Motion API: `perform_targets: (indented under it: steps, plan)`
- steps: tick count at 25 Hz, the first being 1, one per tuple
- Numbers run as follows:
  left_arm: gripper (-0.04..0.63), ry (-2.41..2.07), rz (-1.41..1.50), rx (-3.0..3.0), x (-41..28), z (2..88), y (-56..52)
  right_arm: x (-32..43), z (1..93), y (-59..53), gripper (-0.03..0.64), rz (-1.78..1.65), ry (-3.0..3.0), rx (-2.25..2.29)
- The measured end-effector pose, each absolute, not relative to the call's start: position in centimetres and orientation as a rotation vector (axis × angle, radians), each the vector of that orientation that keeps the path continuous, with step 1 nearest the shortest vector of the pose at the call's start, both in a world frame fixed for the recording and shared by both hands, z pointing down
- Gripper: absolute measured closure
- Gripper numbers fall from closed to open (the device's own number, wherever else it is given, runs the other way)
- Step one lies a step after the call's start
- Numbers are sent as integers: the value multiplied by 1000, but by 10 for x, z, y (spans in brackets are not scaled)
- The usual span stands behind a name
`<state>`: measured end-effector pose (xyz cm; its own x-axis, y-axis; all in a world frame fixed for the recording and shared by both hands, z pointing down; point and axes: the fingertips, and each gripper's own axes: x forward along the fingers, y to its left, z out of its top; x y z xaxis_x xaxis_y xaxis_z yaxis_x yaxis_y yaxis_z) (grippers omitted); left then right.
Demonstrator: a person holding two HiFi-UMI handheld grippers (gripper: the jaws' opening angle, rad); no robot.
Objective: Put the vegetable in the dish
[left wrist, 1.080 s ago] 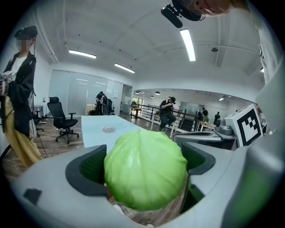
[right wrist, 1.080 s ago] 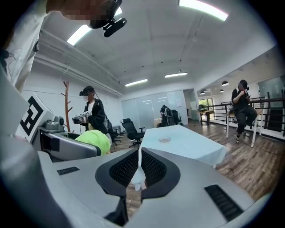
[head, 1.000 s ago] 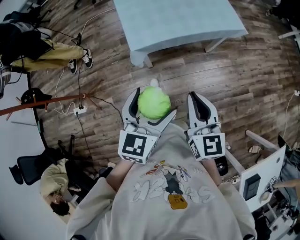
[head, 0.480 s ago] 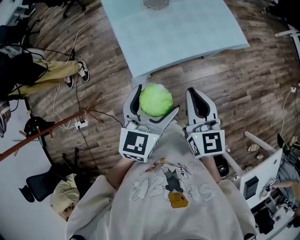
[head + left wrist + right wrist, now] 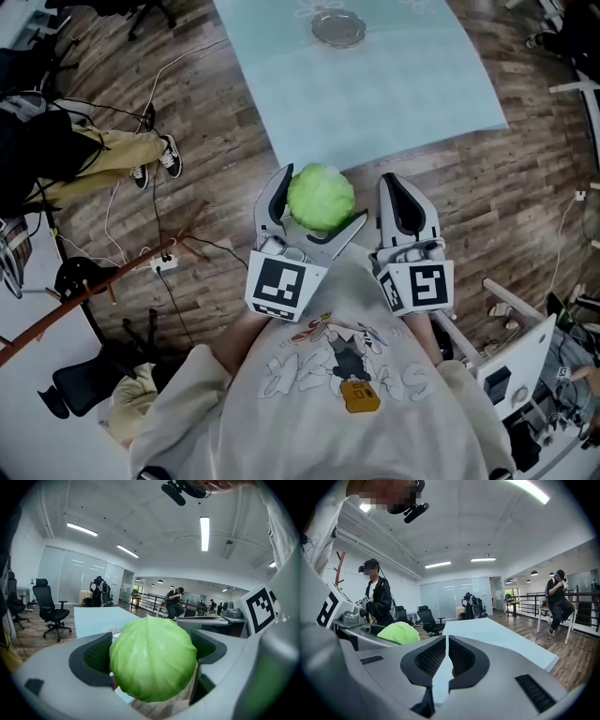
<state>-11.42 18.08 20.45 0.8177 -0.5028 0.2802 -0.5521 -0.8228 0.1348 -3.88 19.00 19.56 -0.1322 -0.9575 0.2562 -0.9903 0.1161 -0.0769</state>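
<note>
Draped in pale blue cloth, the table (image 5: 375, 84) is seen ahead, with its near edge just beyond the gripper tips, so the vegetable is judged to be on its way towards the table rather than over it yet. The left gripper (image 5: 312, 214) is held out in front of the chest with its jaws clamped on the cabbage (image 5: 321, 195), which is pinched across its widest girth, presumably so that the round head cannot roll free. The right gripper (image 5: 404, 199) is carried alongside, pressed shut on nothing, and is judged to be kept idle and clear of the load. The dish (image 5: 338, 27), small and clear, is set well back from the table's near edge and well apart from the cabbage, so a long reach across the cloth is called for.
</note>
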Motion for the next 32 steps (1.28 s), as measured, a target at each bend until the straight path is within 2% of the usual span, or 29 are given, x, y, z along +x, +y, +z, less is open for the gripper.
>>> perform_targets:
  steps: [12, 32]
  plan:
    - [63, -896, 342, 2747, -105, 209, 119, -19, 199, 130, 582, 320, -2260, 1943]
    - [63, -1129, 429, 2600, -9, 230, -32, 87, 227, -24, 582, 387, -2364, 1745]
